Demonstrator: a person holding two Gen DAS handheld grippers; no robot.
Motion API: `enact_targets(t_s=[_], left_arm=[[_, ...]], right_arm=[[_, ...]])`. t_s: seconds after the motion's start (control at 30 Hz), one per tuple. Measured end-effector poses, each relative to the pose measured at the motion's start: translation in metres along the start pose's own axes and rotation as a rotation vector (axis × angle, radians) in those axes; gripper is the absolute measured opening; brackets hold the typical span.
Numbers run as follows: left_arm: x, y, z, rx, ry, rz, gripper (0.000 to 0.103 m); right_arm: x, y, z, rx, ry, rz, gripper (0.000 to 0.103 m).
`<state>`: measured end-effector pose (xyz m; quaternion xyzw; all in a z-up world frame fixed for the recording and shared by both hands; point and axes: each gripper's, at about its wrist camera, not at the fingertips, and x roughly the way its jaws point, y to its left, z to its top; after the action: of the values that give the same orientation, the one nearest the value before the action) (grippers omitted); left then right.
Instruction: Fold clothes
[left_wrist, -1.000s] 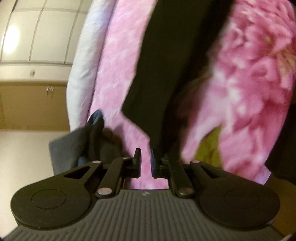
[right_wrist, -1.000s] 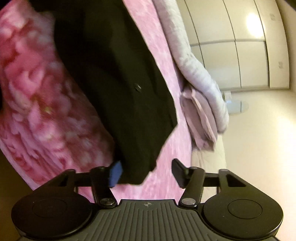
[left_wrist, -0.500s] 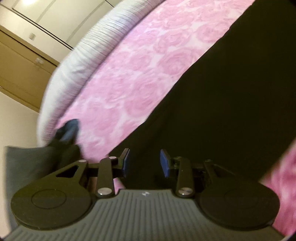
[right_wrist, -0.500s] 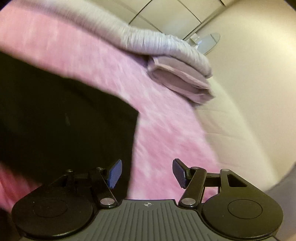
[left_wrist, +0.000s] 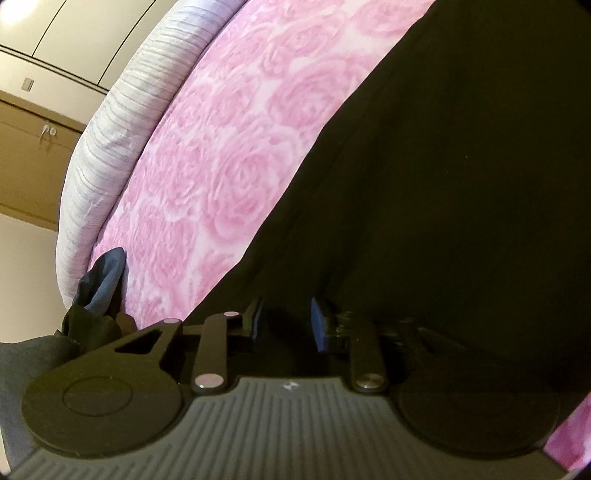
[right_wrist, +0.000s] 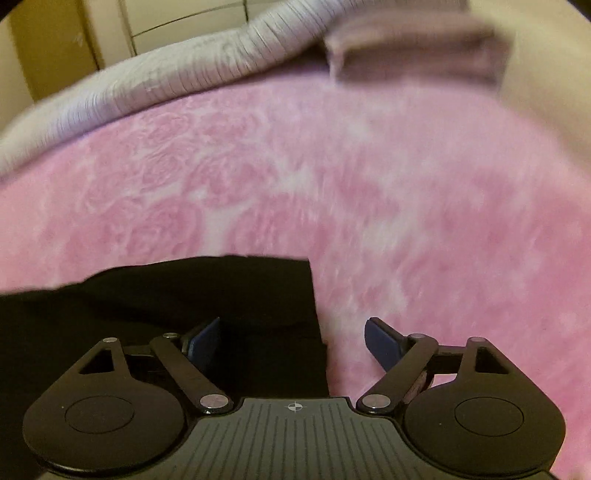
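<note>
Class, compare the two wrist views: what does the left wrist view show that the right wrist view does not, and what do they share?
Only the left wrist view: a dark blue-grey cloth bunched at the blanket's edge, and the left gripper, its jaws closing over the black garment.

Only the right wrist view: a folded mauve stack, blurred, at the far end, and the right gripper, its jaws opening, nothing pinched between them.

Both: the black garment lying on the pink rose blanket, with the grey striped bedding along its far edge.
</note>
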<state>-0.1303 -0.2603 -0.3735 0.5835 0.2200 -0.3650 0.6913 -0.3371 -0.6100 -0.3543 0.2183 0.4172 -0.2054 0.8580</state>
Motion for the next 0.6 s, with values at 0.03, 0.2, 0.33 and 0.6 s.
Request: enact_targets(t_s=[0.03, 0.2, 0.33, 0.6], left_arm=[[0.001, -0.001, 0.001, 0.000, 0.005, 0.003, 0.020], [0.005, -0.002, 0.005, -0.010, 0.025, 0.015, 0.017], [0.005, -0.002, 0.006, -0.015, 0.029, 0.022, 0.015], [0.012, 0.004, 0.014, -0.020, 0.027, 0.050, 0.015]], right_arm=[[0.003, -0.011, -0.001, 0.055, 0.030, 0.057, 0.083], [0.003, -0.037, 0.001, 0.175, 0.102, 0.209, 0.071], [-0.009, -0.034, 0.006, 0.174, 0.064, 0.224, 0.013], [-0.005, -0.004, 0.038, 0.084, -0.044, 0.119, 0.011]])
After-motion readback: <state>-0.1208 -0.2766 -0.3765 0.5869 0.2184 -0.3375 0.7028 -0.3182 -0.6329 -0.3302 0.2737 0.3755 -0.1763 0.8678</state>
